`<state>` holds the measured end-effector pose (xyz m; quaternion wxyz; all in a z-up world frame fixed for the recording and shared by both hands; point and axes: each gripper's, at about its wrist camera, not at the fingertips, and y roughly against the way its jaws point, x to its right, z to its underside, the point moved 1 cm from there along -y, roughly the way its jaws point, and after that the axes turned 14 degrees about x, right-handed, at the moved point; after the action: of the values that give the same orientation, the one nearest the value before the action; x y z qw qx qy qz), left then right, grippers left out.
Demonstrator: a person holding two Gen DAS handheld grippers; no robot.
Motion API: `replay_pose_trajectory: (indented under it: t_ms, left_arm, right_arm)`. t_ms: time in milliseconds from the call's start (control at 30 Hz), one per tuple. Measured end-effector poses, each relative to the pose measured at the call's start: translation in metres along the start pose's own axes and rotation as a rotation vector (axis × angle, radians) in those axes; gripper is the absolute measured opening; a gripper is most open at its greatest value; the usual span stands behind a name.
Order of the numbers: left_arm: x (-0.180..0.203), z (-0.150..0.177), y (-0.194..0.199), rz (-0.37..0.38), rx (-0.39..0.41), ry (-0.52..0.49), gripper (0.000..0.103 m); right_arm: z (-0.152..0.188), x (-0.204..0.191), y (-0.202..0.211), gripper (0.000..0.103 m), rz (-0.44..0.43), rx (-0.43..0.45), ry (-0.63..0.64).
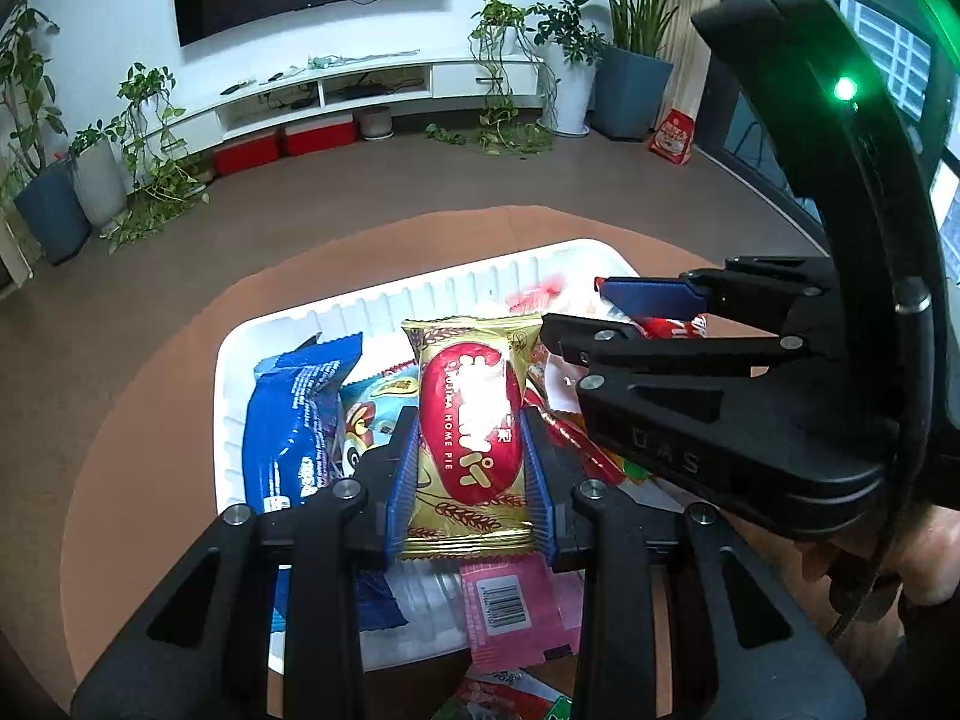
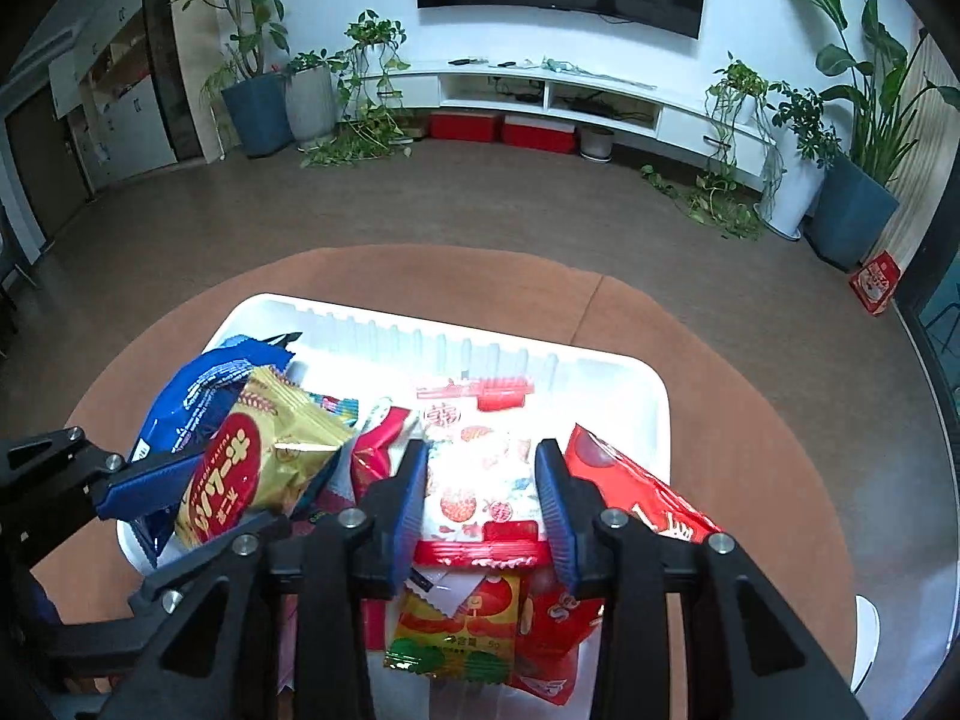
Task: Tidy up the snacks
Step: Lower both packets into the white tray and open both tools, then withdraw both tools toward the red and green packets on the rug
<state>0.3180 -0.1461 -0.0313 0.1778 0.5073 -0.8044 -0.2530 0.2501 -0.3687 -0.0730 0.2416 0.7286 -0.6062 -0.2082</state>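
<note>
A gold packet with a red oval label stands upright between the blue pads of my left gripper, which is shut on it over the white tray. In the right wrist view the same gold packet shows at the left in the left gripper. My right gripper is shut on a white packet with red edges and red fruit prints, also above the tray. From the left wrist view the right gripper reaches in from the right, just beyond the gold packet.
The tray sits on a round orange-brown table and holds several packets: a blue one, a pink one, a long red one, a yellow-green one. Beyond lie floor, potted plants and a TV shelf.
</note>
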Motion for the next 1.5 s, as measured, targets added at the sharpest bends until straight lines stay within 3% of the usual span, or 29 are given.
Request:
replay_pose_trajectory:
  t_ms: [233, 300, 367, 433, 533, 600, 667, 733, 800, 867, 933, 1000, 1100, 1167, 1233, 1333, 1500]
  left_arm:
    - [-0.001, 0.001, -0.009, 0.006, -0.001, -0.002, 0.031]
    - [-0.001, 0.001, -0.012, 0.012, -0.011, -0.006, 0.037]
    - [-0.002, 0.004, -0.011, 0.009, -0.012, -0.012, 0.053]
    - [-0.003, 0.004, -0.011, -0.002, -0.004, -0.009, 0.060]
    - [-0.006, 0.002, -0.009, -0.004, 0.004, 0.005, 0.062]
    - [-0.007, 0.001, -0.004, -0.002, 0.018, 0.010, 0.072]
    - [-0.006, 0.001, 0.005, 0.009, 0.035, 0.012, 0.085]
    - [-0.007, -0.001, 0.018, 0.009, 0.052, 0.014, 0.092]
    - [-0.009, -0.002, 0.036, 0.016, 0.072, 0.021, 0.094]
    - [-0.011, -0.003, 0.058, 0.016, 0.098, 0.011, 0.103]
    - [-0.018, 0.000, 0.086, -0.011, 0.142, -0.016, 0.103]
    - [-0.028, 0.005, 0.112, -0.040, 0.175, -0.027, 0.103]
    - [-0.049, 0.025, 0.151, -0.102, 0.200, -0.009, 0.103]
    - [-0.062, 0.047, 0.168, -0.120, 0.173, 0.007, 0.103]
    - [-0.076, 0.071, 0.172, -0.140, 0.091, 0.044, 0.103]
    - [-0.088, 0.112, 0.163, -0.051, -0.026, 0.180, 0.103]
    - [-0.060, 0.131, 0.144, -0.051, -0.107, 0.020, 0.102]
  right_arm:
    - [0.000, -0.002, -0.001, 0.039, 0.000, 0.007, 0.015]
    - [0.001, -0.003, -0.001, 0.039, 0.004, 0.007, 0.017]
    - [0.001, -0.001, 0.001, 0.039, 0.010, 0.013, 0.011]
    - [0.000, 0.000, 0.003, 0.039, 0.015, 0.020, 0.006]
    - [0.000, 0.001, 0.009, 0.042, 0.022, 0.034, 0.009]
    - [0.001, 0.003, 0.016, 0.043, 0.028, 0.049, 0.008]
    - [0.001, 0.005, 0.027, 0.048, 0.042, 0.081, 0.003]
    - [0.000, 0.008, 0.039, 0.058, 0.058, 0.112, -0.004]
    - [0.000, 0.013, 0.058, 0.060, 0.063, 0.148, -0.033]
    - [0.003, 0.018, 0.081, 0.069, 0.044, 0.184, -0.085]
    - [0.010, 0.022, 0.102, 0.086, 0.010, 0.219, -0.140]
    - [0.023, 0.023, 0.123, 0.093, -0.043, 0.238, -0.224]
    - [0.038, 0.012, 0.136, 0.093, -0.099, 0.208, -0.287]
    - [0.056, 0.000, 0.141, 0.093, -0.142, 0.174, -0.316]
    - [0.073, -0.012, 0.139, 0.093, -0.153, 0.118, -0.354]
    - [0.094, -0.028, 0.131, 0.093, -0.172, 0.038, -0.375]
    - [0.116, -0.052, 0.123, 0.086, -0.209, -0.035, -0.369]
